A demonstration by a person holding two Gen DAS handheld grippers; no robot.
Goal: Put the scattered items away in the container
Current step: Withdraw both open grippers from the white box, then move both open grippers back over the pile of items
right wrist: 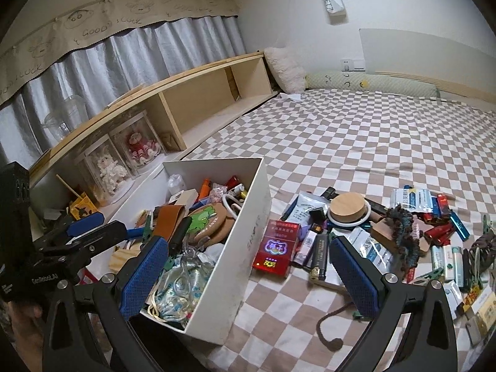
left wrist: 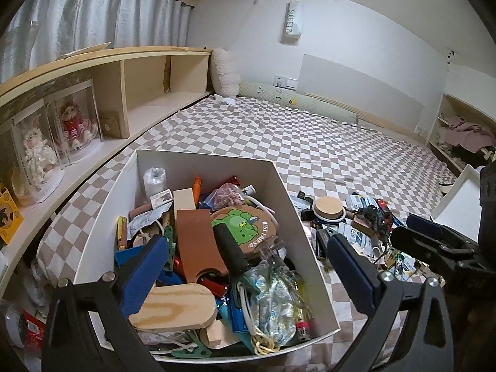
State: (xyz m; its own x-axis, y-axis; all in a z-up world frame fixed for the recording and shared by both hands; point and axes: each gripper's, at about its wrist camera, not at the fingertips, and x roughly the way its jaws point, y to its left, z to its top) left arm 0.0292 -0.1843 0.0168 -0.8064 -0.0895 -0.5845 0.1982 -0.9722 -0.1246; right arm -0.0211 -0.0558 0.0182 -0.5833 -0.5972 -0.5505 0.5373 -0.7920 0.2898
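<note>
A white box (left wrist: pixel 313 248) (right wrist: pixel 245 238) sits on the checked bedspread, full of mixed items such as a green dinosaur coaster (left wrist: pixel 245 226), a brown leather piece (left wrist: pixel 195 241) and a wooden board (left wrist: pixel 176 310). My left gripper (left wrist: pixel 248 276) is open and empty above the box. My right gripper (right wrist: pixel 251 272) is open and empty above the box's right wall. Scattered items lie to the right of the box: a red cigarette pack (right wrist: pixel 276 248), a round wooden lid (right wrist: pixel 347 207) (left wrist: pixel 328 206), a black lighter (right wrist: pixel 319 257), a dark knitted piece (right wrist: pixel 403 226) and several lighters and packets.
A wooden shelf (left wrist: pixel 117 93) with two dolls in clear cases (left wrist: pixel 74 124) runs along the left. Pillows (left wrist: pixel 223 71) lie at the bed's head. A white lid or tray (left wrist: pixel 458 201) lies at the right. A brown cord (right wrist: pixel 331 325) lies on the bedspread.
</note>
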